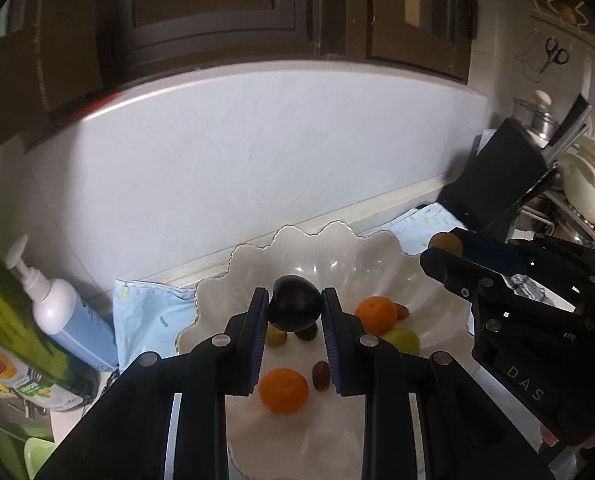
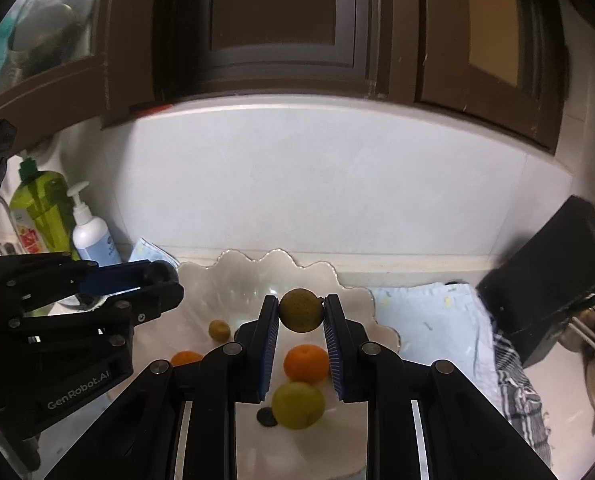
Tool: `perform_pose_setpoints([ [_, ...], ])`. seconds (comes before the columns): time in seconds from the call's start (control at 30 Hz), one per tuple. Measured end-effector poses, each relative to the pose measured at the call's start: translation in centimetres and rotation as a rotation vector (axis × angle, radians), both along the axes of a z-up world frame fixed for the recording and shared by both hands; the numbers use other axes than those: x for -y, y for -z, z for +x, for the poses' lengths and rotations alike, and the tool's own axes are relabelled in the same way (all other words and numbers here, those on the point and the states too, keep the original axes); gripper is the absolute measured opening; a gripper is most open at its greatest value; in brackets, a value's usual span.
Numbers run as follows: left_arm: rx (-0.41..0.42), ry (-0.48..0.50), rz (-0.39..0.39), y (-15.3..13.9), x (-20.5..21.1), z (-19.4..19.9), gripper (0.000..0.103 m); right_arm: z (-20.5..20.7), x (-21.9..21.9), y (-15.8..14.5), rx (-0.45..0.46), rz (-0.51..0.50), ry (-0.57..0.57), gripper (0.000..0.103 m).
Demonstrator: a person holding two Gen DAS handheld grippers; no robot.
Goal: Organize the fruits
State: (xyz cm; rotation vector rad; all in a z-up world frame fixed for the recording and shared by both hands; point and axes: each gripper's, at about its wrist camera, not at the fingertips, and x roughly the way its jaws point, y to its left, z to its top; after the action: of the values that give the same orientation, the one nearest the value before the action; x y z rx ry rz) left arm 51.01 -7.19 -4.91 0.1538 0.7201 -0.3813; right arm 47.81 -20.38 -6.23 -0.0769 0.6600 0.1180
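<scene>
Nearest the left tool (image 1: 294, 308), below and between its fingers, a mandarin (image 1: 283, 390) and a dark grape (image 1: 321, 375) already lie on the floor of the scalloped white bowl (image 1: 257, 260); a little further in sit a second mandarin (image 1: 375, 313) and a yellow-green fruit (image 1: 403, 340), so several fruits look to have been gathered there. At the fingertips the left tool pinches a dark plum (image 1: 295, 305) over the bowl, not yet set down. The right tool (image 2: 301, 311) is likewise clamped on a brownish-green round fruit (image 2: 301, 310), held above the same bowl, with a green fruit (image 2: 298, 404) and an orange one (image 2: 306, 363) below its tips. Beyond the bowl's far rim a light blue cloth (image 1: 149, 312) covers the desk up to the wall. By my reading the task is well along: what remains visibly is releasing these two held fruits; whether others wait outside the bowl, I cannot tell.
</scene>
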Motion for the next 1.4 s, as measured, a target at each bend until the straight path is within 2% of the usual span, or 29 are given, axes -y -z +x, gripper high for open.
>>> perform_pose_setpoints([
  [0.37, -0.114, -0.022, 0.039, 3.5, 1.3, 5.2, 0.027, 5.6, 0.8, 3.8, -0.149, -0.007, -0.006, 0.025],
  [0.53, -0.148, -0.027, 0.062, 4.6, 2.1, 6.6, 0.028, 7.0, 0.9, 4.9, -0.188, -0.023, -0.016, 0.025],
  [0.57, -0.156, -0.03, 0.061, 4.7, 2.1, 6.7, 0.03, 7.2, 0.9, 5.1, -0.193, -0.026, -0.016, 0.025],
  [0.63, -0.16, -0.045, 0.058, 4.7, 1.8, 6.9, 0.043, 7.4, 1.1, 5.2, -0.199, -0.025, -0.013, 0.028],
  [0.7, -0.144, -0.053, 0.062, 4.5, 1.6, 6.7, 0.045, 7.5, 1.3, 5.3, -0.203, -0.028, -0.001, 0.034],
  [0.73, -0.135, -0.065, 0.069, 4.3, 1.4, 6.5, 0.05, 7.4, 1.4, 5.3, -0.201, -0.031, 0.004, 0.035],
  [0.87, -0.099, -0.101, 0.073, 3.3, 0.4, 5.4, 0.058, 6.7, 1.7, 5.1, -0.2, -0.026, 0.025, 0.037],
  [0.97, -0.047, -0.125, 0.091, 2.1, -0.2, 3.7, 0.062, 5.5, 1.8, 4.5, -0.183, -0.015, 0.04, 0.046],
  [1.1, 0.063, -0.14, 0.101, 0.1, -1.0, 0.3, 0.07, 3.0, 1.5, 3.1, -0.142, 0.006, 0.043, 0.057],
  [1.27, 0.164, -0.159, 0.092, -2.3, -2.3, -3.8, 0.089, -1.6, 1.3, 0.6, -0.055, 0.04, 0.071, 0.074],
  [1.4, 0.242, -0.196, 0.082, -4.1, -3.4, -6.9, 0.098, -4.9, 1.2, -1.3, 0.013, 0.031, 0.107, 0.08],
])
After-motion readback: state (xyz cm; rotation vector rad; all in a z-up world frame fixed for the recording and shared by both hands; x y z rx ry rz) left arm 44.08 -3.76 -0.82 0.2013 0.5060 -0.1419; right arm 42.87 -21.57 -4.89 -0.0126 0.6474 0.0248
